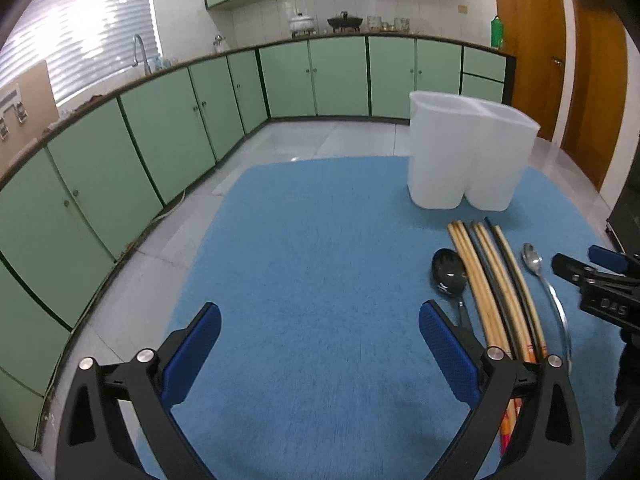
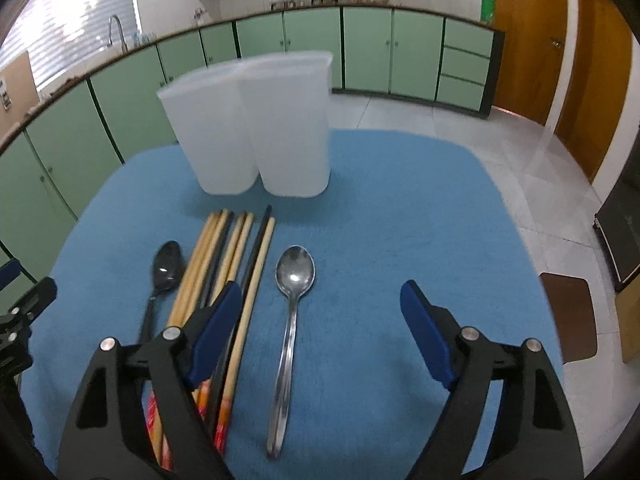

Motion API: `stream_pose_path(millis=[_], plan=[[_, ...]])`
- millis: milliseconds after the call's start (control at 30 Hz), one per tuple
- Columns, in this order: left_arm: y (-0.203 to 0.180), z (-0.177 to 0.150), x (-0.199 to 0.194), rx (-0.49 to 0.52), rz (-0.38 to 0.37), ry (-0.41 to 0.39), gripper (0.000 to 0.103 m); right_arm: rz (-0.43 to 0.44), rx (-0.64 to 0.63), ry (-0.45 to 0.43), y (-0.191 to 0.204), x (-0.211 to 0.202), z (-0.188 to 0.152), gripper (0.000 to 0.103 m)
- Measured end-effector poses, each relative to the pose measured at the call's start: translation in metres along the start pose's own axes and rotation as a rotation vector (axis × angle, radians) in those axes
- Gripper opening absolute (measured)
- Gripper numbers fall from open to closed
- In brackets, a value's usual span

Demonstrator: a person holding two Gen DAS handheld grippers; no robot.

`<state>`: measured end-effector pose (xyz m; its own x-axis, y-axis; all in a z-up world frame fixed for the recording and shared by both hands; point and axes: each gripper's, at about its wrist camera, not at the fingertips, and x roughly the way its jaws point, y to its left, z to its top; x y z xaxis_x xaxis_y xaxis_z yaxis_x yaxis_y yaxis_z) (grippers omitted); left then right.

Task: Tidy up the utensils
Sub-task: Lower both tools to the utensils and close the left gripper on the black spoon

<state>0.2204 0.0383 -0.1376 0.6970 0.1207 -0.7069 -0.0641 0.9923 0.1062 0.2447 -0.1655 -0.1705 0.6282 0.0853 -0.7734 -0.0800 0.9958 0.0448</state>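
A white two-compartment plastic holder stands upright at the far side of a blue mat; it also shows in the left wrist view. In front of it lie several wooden and black chopsticks, a black spoon on their left and a steel spoon on their right. My right gripper is open above the steel spoon's handle, its left finger over the chopsticks. My left gripper is open and empty over bare mat, left of the black spoon and chopsticks.
The mat covers a table in a kitchen with green cabinets along the far wall and left side. Wooden doors stand at the right. A brown stool sits beside the table's right edge. The right gripper shows at the left view's right edge.
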Motion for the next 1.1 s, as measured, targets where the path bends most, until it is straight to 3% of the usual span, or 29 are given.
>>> stream_pose_path(millis=[233,467,767,1100], plan=[[-0.005,0.002,0.02,0.007,-0.016,0.018,0.097,0.014,-0.001,0.05,0.005,0.026,0.005,0.061],[-0.017,0.008,0.032,0.015,-0.052,0.03,0.097,0.029,-0.033,0.041,0.01,0.032,0.007,0.028],[-0.056,0.023,0.048,0.05,-0.124,0.04,0.097,0.028,0.008,0.04,-0.016,0.025,0.009,0.028],[-0.075,0.034,0.085,0.044,-0.112,0.097,0.097,0.041,0.02,0.034,-0.023,0.027,0.014,0.028]])
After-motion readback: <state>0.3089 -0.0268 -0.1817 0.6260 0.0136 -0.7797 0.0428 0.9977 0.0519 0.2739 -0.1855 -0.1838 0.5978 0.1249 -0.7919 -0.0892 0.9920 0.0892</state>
